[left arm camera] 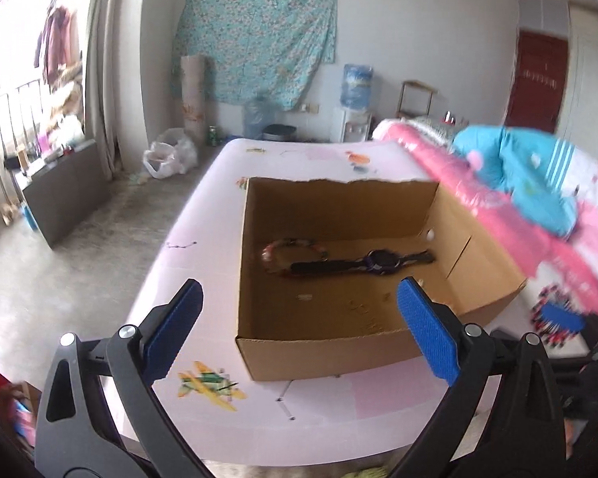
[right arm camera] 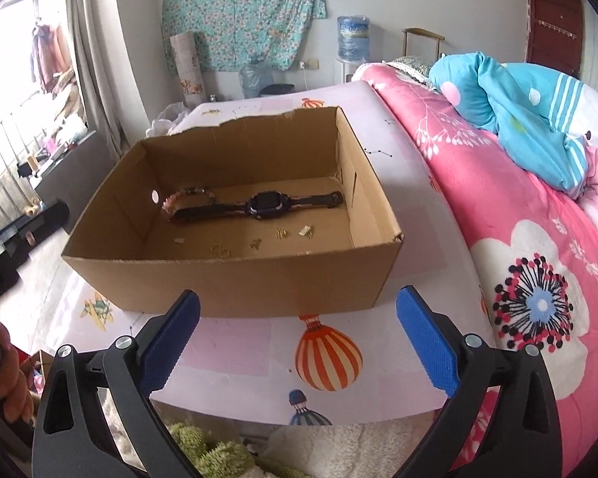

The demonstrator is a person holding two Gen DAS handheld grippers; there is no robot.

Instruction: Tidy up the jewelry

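Note:
An open cardboard box (left arm camera: 319, 358) (right arm camera: 227, 283) stands on the pink bed sheet (right arm camera: 227, 342). On its floor lie a black watch (left arm camera: 374, 265) (right arm camera: 265, 203) and a beaded bracelet (left arm camera: 275, 255) (right arm camera: 175, 203) that touches the watch strap's end. Nearer the front wall are small gold rings (right arm camera: 219, 250), other gold pieces (right arm camera: 280, 233) and a white clasp (right arm camera: 305, 231). My left gripper (left arm camera: 299, 285) hangs open over the box's near left corner, with nothing between its pads. My right gripper (right arm camera: 299, 292) is open in front of the box's near wall, also with nothing in it.
A pink flowered quilt (right arm camera: 518, 219) and a blue blanket (right arm camera: 510, 107) are piled along the box's right side. The bed's left edge drops to a concrete floor (left arm camera: 79, 271) with a dark board (left arm camera: 67, 191). A hand (right arm camera: 8, 378) shows at the right wrist view's left border.

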